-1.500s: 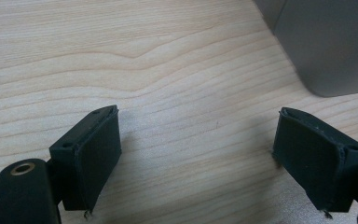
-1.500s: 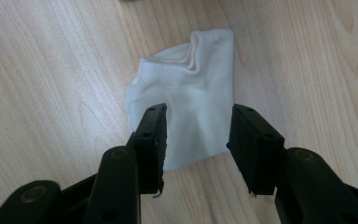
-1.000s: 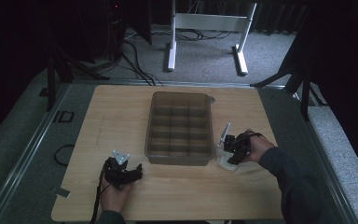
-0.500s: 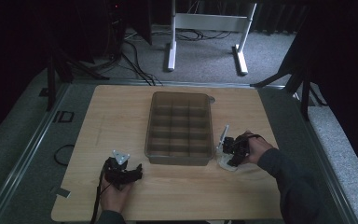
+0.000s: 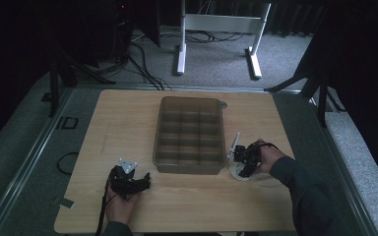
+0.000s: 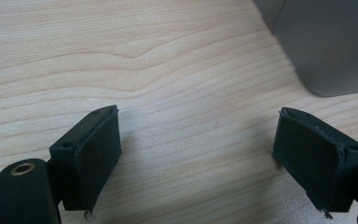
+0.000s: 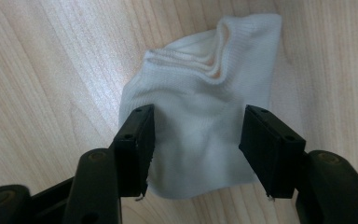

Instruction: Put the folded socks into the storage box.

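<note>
A white sock [image 7: 200, 84] lies crumpled on the wooden table, to the right of a grey compartment tray [image 5: 189, 168]. My right gripper [image 7: 198, 114] stands over it. Its jaws have just been opening and now stand wide on either side of the sock, with the pads off the cloth. In the high view the right gripper [image 5: 243, 161] sits by the tray's near right corner, above the sock [image 5: 236, 173]. My left gripper [image 5: 139, 181] rests near the table's front left. In its own view the left gripper [image 6: 199, 114] is open over bare wood with nothing between the jaws.
The tray's [image 6: 326, 46] grey corner shows at the top right of the left gripper view. Its compartments look empty from above. A white metal stand [image 5: 216, 29] and cables lie on the floor beyond the table's far edge.
The right gripper has barely shifted over the sock. The left gripper has stayed where it was.
</note>
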Demonstrator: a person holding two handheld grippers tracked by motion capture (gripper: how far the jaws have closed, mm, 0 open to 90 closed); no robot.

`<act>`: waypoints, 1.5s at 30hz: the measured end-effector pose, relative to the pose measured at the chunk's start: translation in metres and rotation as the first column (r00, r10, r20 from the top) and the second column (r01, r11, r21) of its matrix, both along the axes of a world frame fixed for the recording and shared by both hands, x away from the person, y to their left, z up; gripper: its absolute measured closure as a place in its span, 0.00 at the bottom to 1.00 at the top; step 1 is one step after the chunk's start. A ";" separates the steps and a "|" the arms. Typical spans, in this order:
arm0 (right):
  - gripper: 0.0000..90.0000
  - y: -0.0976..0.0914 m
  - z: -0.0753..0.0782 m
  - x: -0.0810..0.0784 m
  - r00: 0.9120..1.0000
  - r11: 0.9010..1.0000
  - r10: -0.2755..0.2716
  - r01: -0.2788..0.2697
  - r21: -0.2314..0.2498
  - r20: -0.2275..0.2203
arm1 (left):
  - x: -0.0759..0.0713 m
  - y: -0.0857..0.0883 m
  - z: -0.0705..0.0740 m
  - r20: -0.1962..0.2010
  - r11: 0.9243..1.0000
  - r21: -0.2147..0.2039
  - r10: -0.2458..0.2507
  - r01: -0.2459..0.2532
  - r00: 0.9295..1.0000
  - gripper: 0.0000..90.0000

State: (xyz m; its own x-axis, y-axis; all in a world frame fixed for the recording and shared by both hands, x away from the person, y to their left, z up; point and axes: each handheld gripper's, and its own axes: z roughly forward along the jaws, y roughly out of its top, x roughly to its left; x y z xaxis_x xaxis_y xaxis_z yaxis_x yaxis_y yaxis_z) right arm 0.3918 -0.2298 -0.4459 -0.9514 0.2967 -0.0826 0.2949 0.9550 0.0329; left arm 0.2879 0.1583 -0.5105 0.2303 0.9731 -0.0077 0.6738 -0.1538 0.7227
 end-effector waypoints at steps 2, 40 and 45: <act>0.48 0.000 -0.001 0.001 1.000 1.000 0.000 0.000 0.004 -0.005 | 0.000 0.000 0.000 0.000 1.000 0.000 0.000 0.000 1.000 0.17; 0.78 -0.011 -0.005 0.004 0.991 0.994 -0.047 0.059 0.093 -0.123 | 0.000 0.000 0.000 0.000 1.000 0.000 -0.001 0.001 1.000 0.17; 0.84 -0.012 -0.002 0.001 0.994 0.994 -0.032 0.043 0.103 -0.107 | 0.000 0.000 0.000 0.000 1.000 -0.001 -0.001 0.001 1.000 0.17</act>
State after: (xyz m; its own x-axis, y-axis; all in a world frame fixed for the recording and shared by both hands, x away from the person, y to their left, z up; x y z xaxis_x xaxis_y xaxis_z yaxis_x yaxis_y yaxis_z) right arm 0.3932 -0.2423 -0.4479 -0.9413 0.3337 0.0511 0.3373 0.9361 0.0997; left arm 0.2879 0.1579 -0.5106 0.2310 0.9729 -0.0082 0.6736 -0.1538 0.7230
